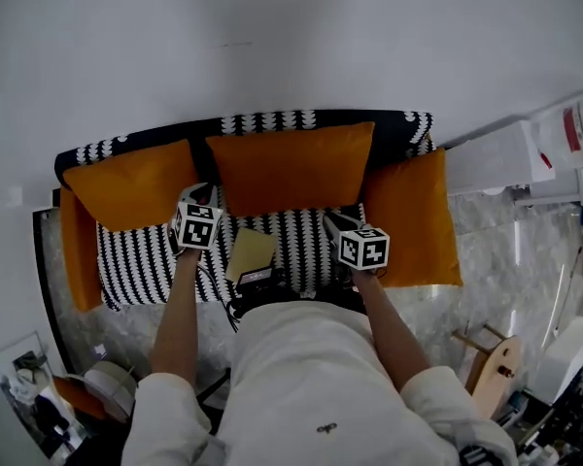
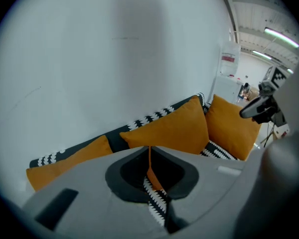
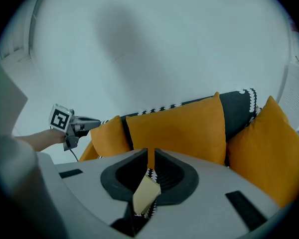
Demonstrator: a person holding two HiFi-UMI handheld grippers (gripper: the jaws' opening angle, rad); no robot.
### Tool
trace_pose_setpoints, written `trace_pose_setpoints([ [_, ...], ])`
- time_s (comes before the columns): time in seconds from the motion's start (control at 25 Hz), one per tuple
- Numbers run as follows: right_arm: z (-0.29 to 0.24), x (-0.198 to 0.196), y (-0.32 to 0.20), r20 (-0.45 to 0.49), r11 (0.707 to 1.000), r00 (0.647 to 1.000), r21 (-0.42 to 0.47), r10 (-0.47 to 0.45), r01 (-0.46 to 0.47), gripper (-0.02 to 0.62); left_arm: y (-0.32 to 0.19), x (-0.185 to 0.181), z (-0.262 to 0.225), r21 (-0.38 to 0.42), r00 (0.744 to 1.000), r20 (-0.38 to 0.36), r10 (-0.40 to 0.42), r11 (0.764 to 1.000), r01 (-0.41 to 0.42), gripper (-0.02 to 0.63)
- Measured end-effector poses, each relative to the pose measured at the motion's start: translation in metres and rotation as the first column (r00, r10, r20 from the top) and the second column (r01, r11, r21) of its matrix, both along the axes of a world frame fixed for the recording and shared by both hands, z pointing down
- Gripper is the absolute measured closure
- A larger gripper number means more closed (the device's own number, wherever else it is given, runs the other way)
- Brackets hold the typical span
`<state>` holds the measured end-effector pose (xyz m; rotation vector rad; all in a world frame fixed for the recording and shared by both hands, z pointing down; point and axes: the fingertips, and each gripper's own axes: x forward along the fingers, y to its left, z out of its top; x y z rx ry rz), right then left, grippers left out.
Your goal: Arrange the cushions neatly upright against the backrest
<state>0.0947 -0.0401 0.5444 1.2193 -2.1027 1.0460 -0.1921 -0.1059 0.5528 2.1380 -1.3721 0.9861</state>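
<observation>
Three orange cushions lean on the backrest of a black-and-white patterned sofa [image 1: 155,265]: a left one [image 1: 126,190], a wide middle one [image 1: 291,168] and a right one [image 1: 413,219]. A further orange cushion [image 1: 79,249] stands along the left arm. My left gripper [image 1: 200,194] hovers by the gap between the left and middle cushions, shut and holding nothing. The left gripper view shows its jaws meeting [image 2: 149,156] in front of the middle cushion [image 2: 172,128]. My right gripper [image 1: 332,223] hangs over the seat below the middle cushion [image 3: 179,128]. Its jaws [image 3: 150,156] stand a narrow gap apart, with nothing between them.
A pale yellow card [image 1: 250,253] and a dark device [image 1: 257,278] sit at the seat's front edge by my chest. A white cabinet [image 1: 505,155] stands right of the sofa, with a wooden stand [image 1: 491,352] on the marble floor [image 1: 510,250]. A white wall rises behind.
</observation>
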Motion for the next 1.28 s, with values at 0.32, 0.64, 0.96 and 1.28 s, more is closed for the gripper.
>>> trace_pose_setpoints([
  [0.32,0.001,0.004,0.036,0.016,1.0,1.0,-0.003,0.012,-0.012,0.558,0.082,0.022,-0.004,-0.062,0.982,-0.186,-0.033,0.998,0.022,0.594],
  [0.64,-0.021,0.012,0.062,0.174,0.999,0.984,0.01,-0.039,0.038,0.578,0.156,0.057,-0.029,-0.077,0.893,-0.408,-0.191,0.981,0.175,0.594],
  [0.96,-0.042,0.054,0.123,0.197,0.992,0.974,0.075,-0.11,0.097,0.584,0.193,0.131,-0.06,-0.057,0.88,-0.463,-0.107,0.994,0.091,0.594],
  [1.28,-0.052,0.105,0.217,0.244,0.992,0.965,0.103,-0.096,0.073,0.584,0.25,0.192,-0.081,-0.032,0.87,-0.487,-0.082,0.997,0.076,0.594],
])
